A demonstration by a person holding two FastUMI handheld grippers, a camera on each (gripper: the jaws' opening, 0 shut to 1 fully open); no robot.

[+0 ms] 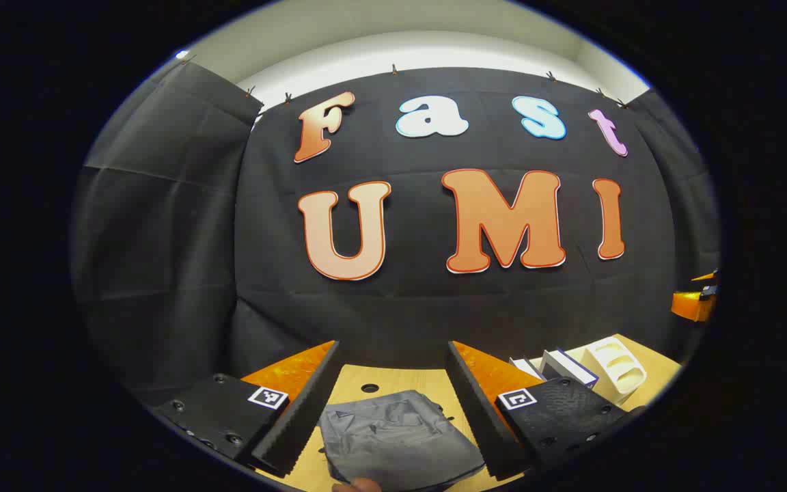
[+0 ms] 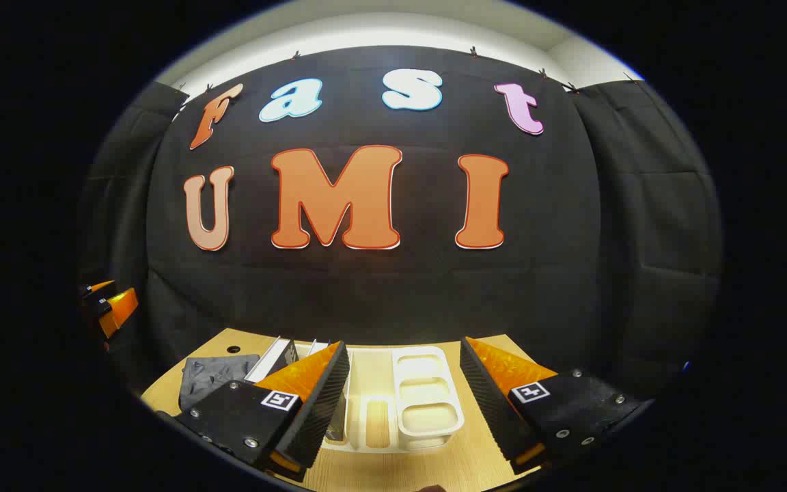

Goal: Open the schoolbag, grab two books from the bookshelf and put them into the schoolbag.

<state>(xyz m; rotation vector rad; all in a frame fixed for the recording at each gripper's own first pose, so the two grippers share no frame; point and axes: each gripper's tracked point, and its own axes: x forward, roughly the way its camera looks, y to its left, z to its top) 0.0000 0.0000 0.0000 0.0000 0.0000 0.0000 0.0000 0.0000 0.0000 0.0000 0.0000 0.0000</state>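
While the left gripper (image 1: 393,403) is hovering with its jaws spread wide and nothing between them, the grey schoolbag (image 1: 397,437) is lying flat on the table (image 1: 393,379) just beyond its fingers. Right of the bag, books (image 1: 561,365) are standing in the white bookshelf (image 1: 615,369). Facing that shelf, the right gripper (image 2: 404,396) is hanging wide open too, gripping nothing, with the books (image 2: 277,359) at the shelf's left end.

No readable text showing on schoolbag (image 1: 400,437), books (image 1: 568,365) or bookshelf (image 2: 421,400). Small square coded markers sitting on left gripper (image 1: 393,403) and right gripper (image 2: 404,400) fingers, bearing no legible characters.
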